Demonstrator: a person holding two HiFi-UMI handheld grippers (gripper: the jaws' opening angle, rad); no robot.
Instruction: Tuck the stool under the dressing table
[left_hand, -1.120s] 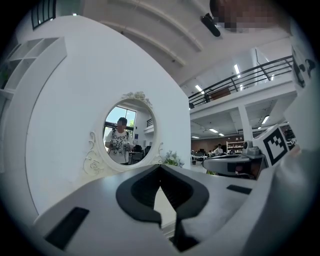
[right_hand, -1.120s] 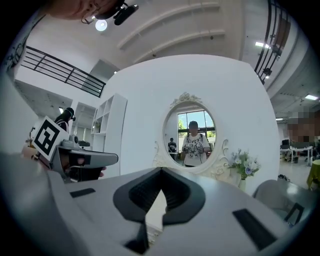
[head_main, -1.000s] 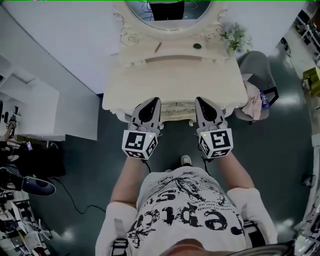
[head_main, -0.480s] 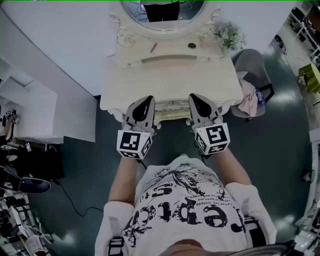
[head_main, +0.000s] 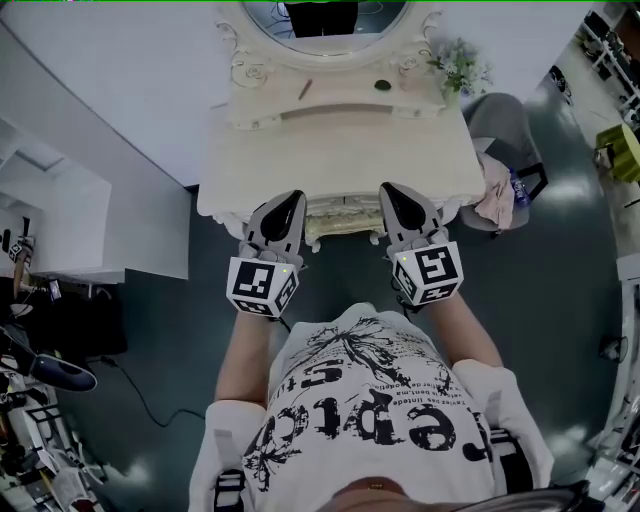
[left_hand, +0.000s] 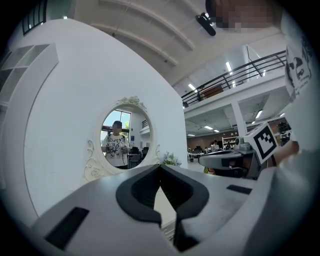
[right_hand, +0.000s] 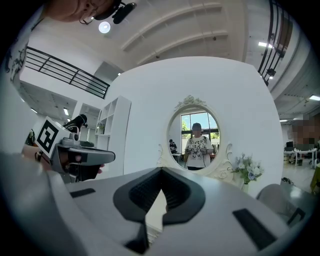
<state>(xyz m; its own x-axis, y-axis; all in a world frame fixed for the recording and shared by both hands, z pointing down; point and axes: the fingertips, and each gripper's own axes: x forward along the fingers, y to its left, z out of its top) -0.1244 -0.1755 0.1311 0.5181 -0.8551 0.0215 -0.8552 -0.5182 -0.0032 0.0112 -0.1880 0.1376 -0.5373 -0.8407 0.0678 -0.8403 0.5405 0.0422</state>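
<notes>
The cream dressing table (head_main: 340, 150) with its oval mirror (head_main: 325, 15) stands against the white wall. Of the stool, only a carved cream edge (head_main: 345, 222) shows under the table's front; the rest is hidden beneath the top. My left gripper (head_main: 291, 203) and right gripper (head_main: 393, 192) hover side by side at the table's front edge, either side of that carved edge. Both are shut with nothing between the jaws. The left gripper (left_hand: 160, 167) points at the mirror (left_hand: 124, 137) in its own view, as does the right gripper (right_hand: 161, 171) at the mirror (right_hand: 197, 140).
A grey chair (head_main: 505, 130) with a pink cloth (head_main: 495, 200) stands right of the table. Flowers (head_main: 460, 70), a pencil (head_main: 304, 89) and a small dark object (head_main: 381, 85) sit on the tabletop. A white shelf unit (head_main: 60, 215) and cables (head_main: 130, 385) lie to the left.
Both grippers have stayed shut at the table's front edge, drifting slightly left and down in the head view. The foot seen between the arms a second ago is now hidden by the shirt.
</notes>
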